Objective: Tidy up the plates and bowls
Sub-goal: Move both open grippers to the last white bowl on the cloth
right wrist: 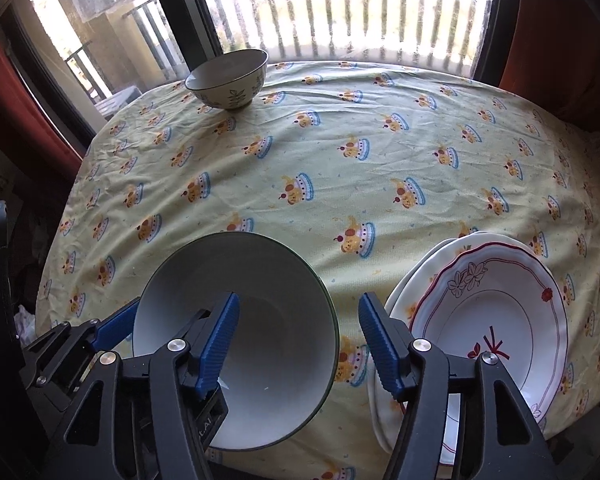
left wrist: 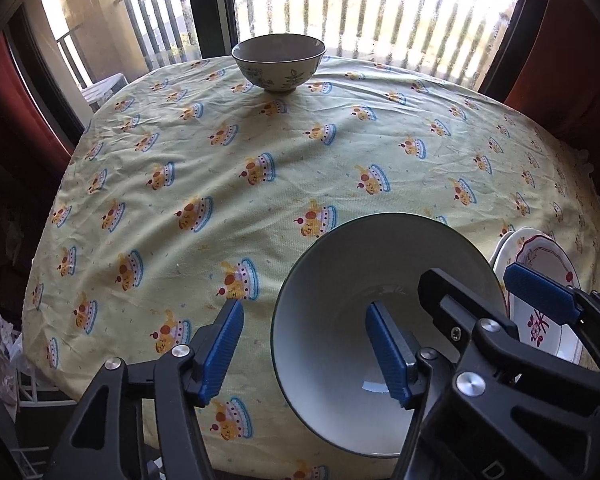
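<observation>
On the desk (right wrist: 340, 152) — white bowl (right wrist: 260, 340), stacked plates (right wrist: 500, 320), floral bowl (right wrist: 228, 76). Left tool (left wrist: 304, 344) open, straddling the white bowl's rim; right tool (right wrist: 298, 344) open — holding nothing.

Two bowls stand on the tablecloth (right wrist: 340, 168): a white bowl (right wrist: 256, 320) near the front edge and a leaf-patterned bowl (right wrist: 230, 78) at the far edge. At the front right corner lies one stack of plates (right wrist: 496, 320); at least two plates show, the exact count hidden. Two grippers are in view.
</observation>
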